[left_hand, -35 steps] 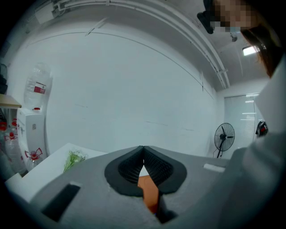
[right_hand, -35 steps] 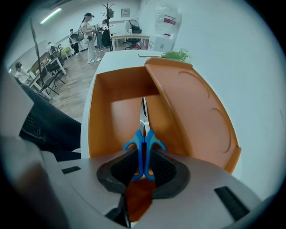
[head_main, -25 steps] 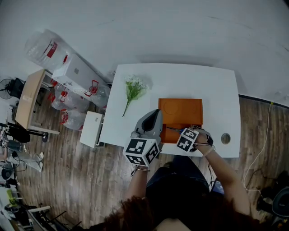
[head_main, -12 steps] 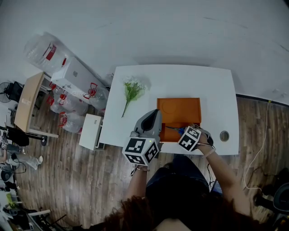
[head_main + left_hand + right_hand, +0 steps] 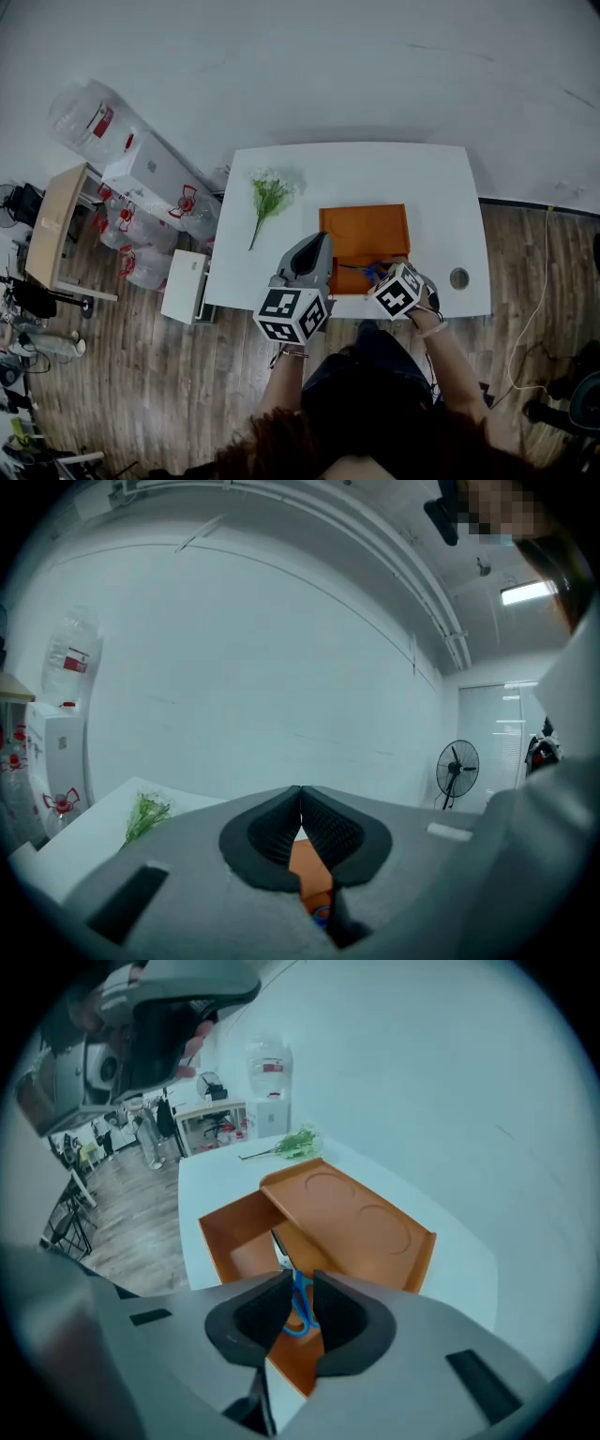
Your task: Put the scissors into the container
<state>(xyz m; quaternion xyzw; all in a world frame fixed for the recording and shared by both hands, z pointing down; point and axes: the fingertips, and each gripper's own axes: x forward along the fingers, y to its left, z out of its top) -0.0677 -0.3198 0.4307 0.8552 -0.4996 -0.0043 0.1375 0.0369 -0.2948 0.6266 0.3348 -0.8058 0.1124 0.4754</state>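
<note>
Blue-handled scissors (image 5: 300, 1307) lie with the blade pointing into the open near compartment of the orange container (image 5: 352, 1218). My right gripper (image 5: 298, 1283) is closing on the blue handles, which fill the gap between its pads. In the head view the scissors (image 5: 373, 272) show just left of the right gripper (image 5: 380, 275), over the near part of the container (image 5: 366, 230). The left gripper (image 5: 322, 240) hovers at the container's near left corner. Its tips meet with nothing between them (image 5: 300, 794), and the container (image 5: 307, 869) shows beyond.
The container sits on a white table (image 5: 422, 187). A bunch of green flowers (image 5: 267, 192) lies at the table's left. A round hole (image 5: 458, 278) is near the front right corner. A white cabinet and water bottles stand on the floor left of the table.
The right gripper has moved from the table's front edge a little forward over the container's near compartment. The scissors' blue handles now show beside it. The left gripper has stayed put.
</note>
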